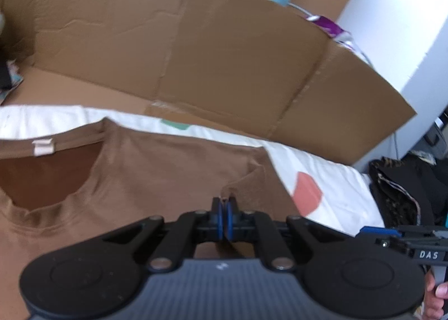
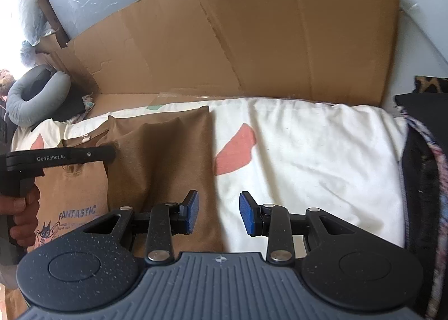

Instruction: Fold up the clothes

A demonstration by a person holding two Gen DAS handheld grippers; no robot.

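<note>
A brown t-shirt [image 1: 156, 174] lies on a white sheet [image 1: 330, 171], its collar and label to the left. My left gripper [image 1: 225, 202] is shut on a fold of the shirt's side, and the cloth runs between its blue pads. In the right wrist view the same shirt [image 2: 168, 152] shows a side flap lifted and folded over toward the left gripper [image 2: 110, 152]. A "FANTASTIC" print [image 2: 77, 212] shows on its front. My right gripper [image 2: 219, 212] stands open and holds nothing, one pad above the shirt's right edge and the other above the sheet [image 2: 308, 152].
A large flattened cardboard sheet [image 2: 252, 40] stands along the back. Dark clothes [image 2: 420, 180] are piled at the right. A grey neck pillow [image 2: 30, 96] lies at the far left. A person's hand [image 2: 22, 208] grips the left tool's handle.
</note>
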